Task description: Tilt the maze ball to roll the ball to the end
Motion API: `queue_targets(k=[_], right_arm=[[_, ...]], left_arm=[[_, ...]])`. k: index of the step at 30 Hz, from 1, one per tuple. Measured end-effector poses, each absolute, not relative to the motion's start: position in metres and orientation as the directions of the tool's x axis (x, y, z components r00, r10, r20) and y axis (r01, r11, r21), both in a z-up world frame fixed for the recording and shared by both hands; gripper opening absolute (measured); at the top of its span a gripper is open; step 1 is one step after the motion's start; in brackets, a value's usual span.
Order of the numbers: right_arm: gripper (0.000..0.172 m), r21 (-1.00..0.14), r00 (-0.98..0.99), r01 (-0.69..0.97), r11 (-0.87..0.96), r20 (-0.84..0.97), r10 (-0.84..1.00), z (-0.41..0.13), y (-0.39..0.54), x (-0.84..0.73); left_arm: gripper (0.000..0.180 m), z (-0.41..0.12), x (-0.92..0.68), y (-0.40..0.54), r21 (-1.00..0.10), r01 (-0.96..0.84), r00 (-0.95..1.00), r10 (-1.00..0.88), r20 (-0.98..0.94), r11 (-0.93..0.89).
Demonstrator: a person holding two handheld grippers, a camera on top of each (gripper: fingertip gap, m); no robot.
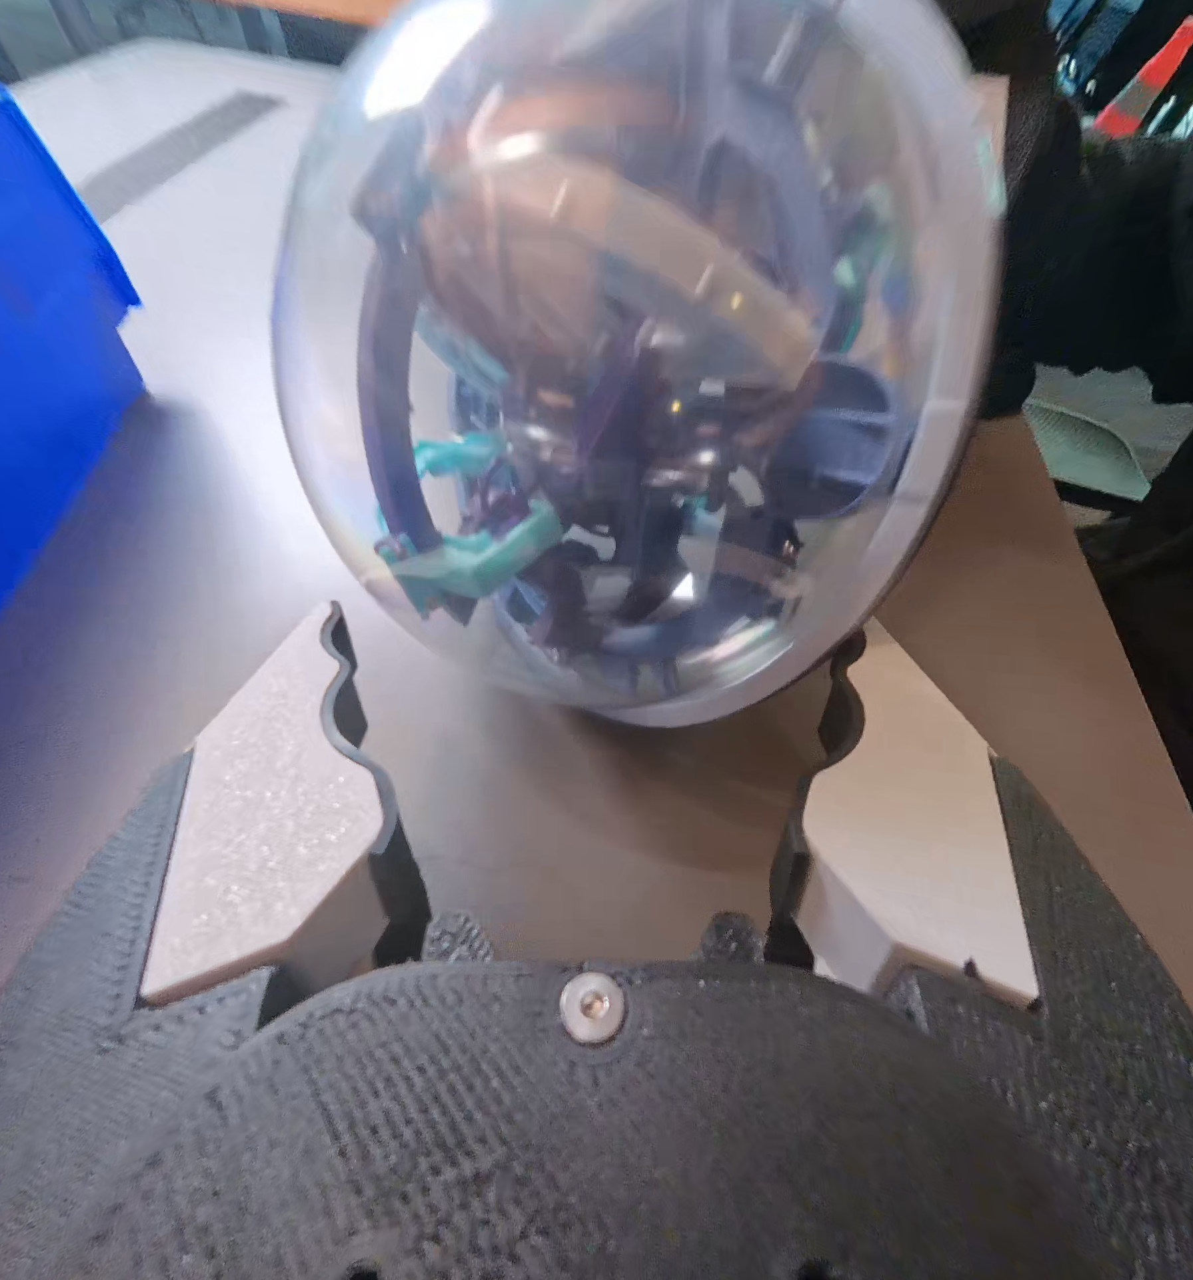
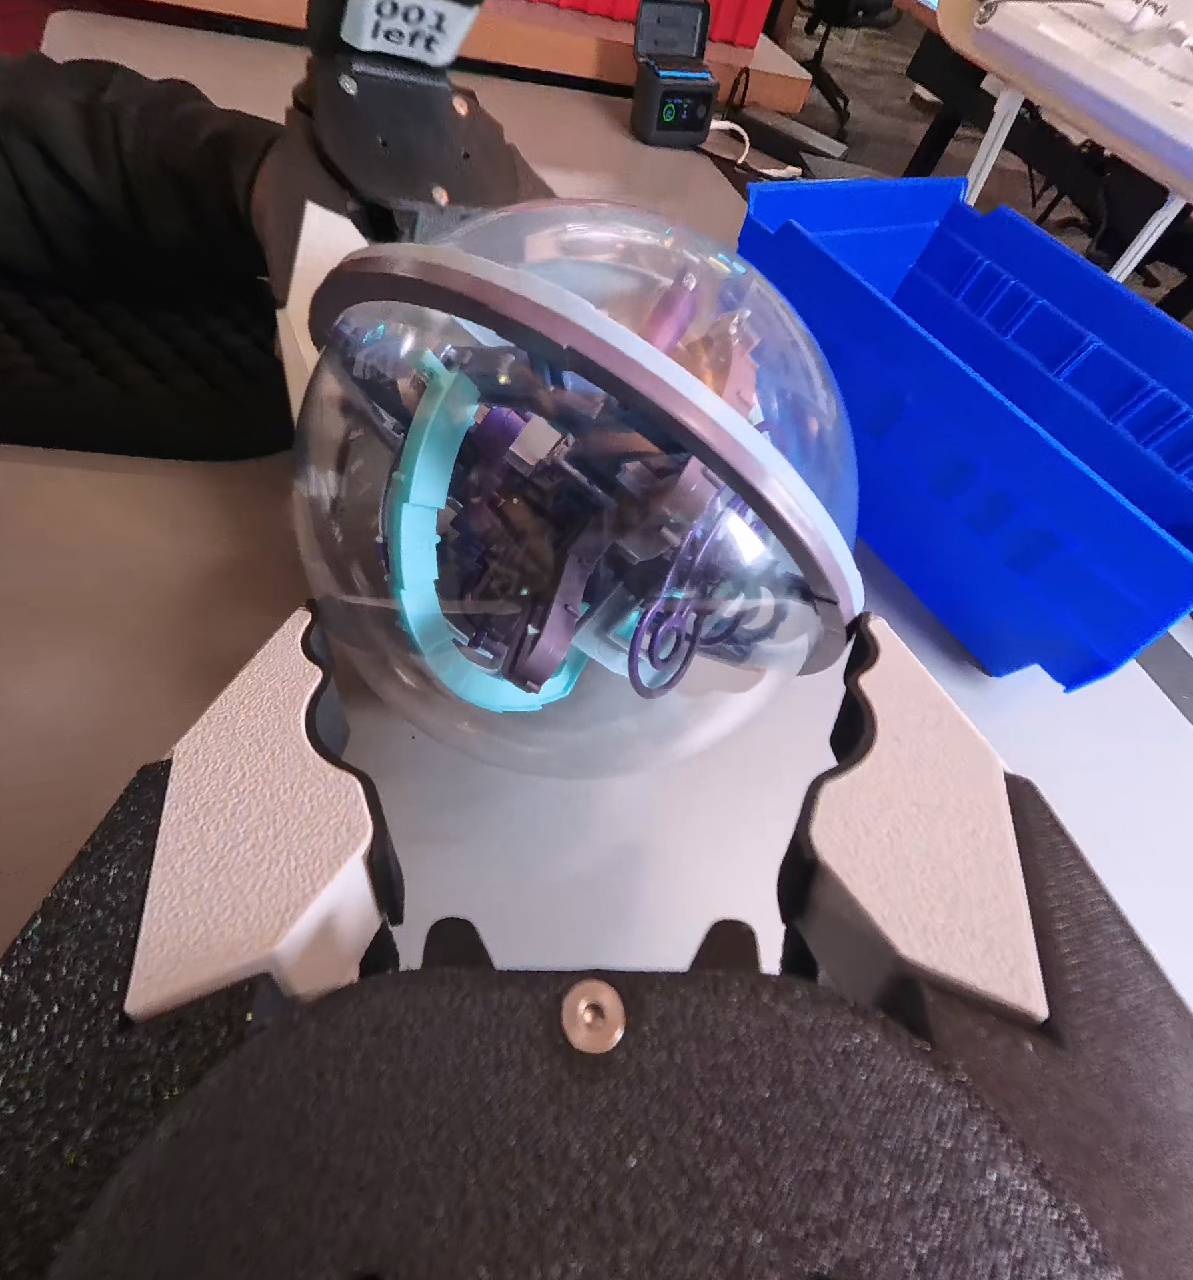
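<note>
With the right gripper [image 2: 583,627] clamped on the maze ball [image 2: 573,485] and the left gripper [image 1: 594,623] spread beside it, tilt slowly, keeping the grey seam band [image 2: 649,388] seated.

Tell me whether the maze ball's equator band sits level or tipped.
Tipped. In the right wrist view the grey band around the clear plastic maze ball runs diagonally, high at the left, low at the right, toward the blue plastic bin.

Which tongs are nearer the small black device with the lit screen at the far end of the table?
Left. The left tongs sit on the far side of the maze ball, toward the small black device; the right tongs are on its near side.
</note>
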State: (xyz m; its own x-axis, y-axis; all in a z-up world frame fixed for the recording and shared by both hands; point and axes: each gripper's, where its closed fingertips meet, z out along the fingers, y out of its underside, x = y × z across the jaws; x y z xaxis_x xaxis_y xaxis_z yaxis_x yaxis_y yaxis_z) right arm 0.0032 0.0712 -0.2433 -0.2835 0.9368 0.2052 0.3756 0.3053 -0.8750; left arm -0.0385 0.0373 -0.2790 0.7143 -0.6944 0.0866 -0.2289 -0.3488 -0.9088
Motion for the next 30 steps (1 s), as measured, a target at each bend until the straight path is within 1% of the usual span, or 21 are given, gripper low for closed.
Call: queue_targets(k=[3,4,5,9,12,15,19,22,24,28,29,30], right_arm=[[0.141,-0.87,-0.284,0.391,0.3,0.196,0.939,-0.241,0.071,0.001],[0.141,-0.867,-0.285,0.4,0.299,0.192,0.939,-0.241,0.071,0.0],[0.141,-0.863,-0.286,0.407,0.3,0.192,0.939,-0.24,0.07,-0.001],[0.141,-0.871,-0.296,0.38,0.31,0.202,0.933,-0.226,0.065,-0.007],[0.14,-0.895,-0.297,0.337,0.292,0.193,0.935,-0.217,0.063,-0.01],[0.138,-0.927,-0.301,0.291,0.235,0.145,0.943,-0.211,0.067,-0.004],[0.146,-0.913,-0.302,0.32,0.254,0.156,0.94,-0.227,0.082,0.006],[0.144,-0.902,-0.313,0.35,0.251,0.14,0.939,-0.239,0.079,0.002],[0.148,-0.897,-0.318,0.354,0.264,0.15,0.936,-0.238,0.078,-0.003],[0.147,-0.862,-0.367,0.413,0.293,0.137,0.92,-0.236,0.078,-0.007],[0.147,-0.851,-0.381,0.431,0.3,0.13,0.916,-0.236,0.078,-0.008],[0.147,-0.839,-0.398,0.447,0.309,0.122,0.909,-0.237,0.078,-0.008]], left_arm=[[0.135,-0.26,-0.04,0.038,-0.943,-0.187,0.727,-0.685,0.056,-0.276],[0.132,-0.259,-0.038,0.038,-0.945,-0.182,0.724,-0.688,0.059,-0.273],[0.133,-0.26,-0.038,0.038,-0.945,-0.17,0.726,-0.684,0.071,-0.278],[0.133,-0.267,-0.038,0.035,-0.931,-0.12,0.693,-0.701,0.17,-0.345],[0.128,-0.273,-0.037,0.032,-0.909,-0.091,0.665,-0.704,0.248,-0.406],[0.121,-0.274,-0.037,0.031,-0.9,-0.076,0.658,-0.7,0.278,-0.429],[0.114,-0.271,-0.037,0.032,-0.899,-0.043,0.649,-0.697,0.306,-0.435],[0.111,-0.269,-0.035,0.034,-0.898,-0.027,0.644,-0.695,0.321,-0.44],[0.111,-0.272,-0.035,0.034,-0.889,-0.033,0.647,-0.688,0.329,-0.457],[0.112,-0.278,-0.034,0.032,-0.867,-0.046,0.646,-0.677,0.352,-0.495],[0.114,-0.279,-0.035,0.032,-0.871,-0.066,0.653,-0.681,0.331,-0.486],[0.122,-0.277,-0.036,0.033,-0.882,-0.079,0.666,-0.683,0.3,-0.464]])
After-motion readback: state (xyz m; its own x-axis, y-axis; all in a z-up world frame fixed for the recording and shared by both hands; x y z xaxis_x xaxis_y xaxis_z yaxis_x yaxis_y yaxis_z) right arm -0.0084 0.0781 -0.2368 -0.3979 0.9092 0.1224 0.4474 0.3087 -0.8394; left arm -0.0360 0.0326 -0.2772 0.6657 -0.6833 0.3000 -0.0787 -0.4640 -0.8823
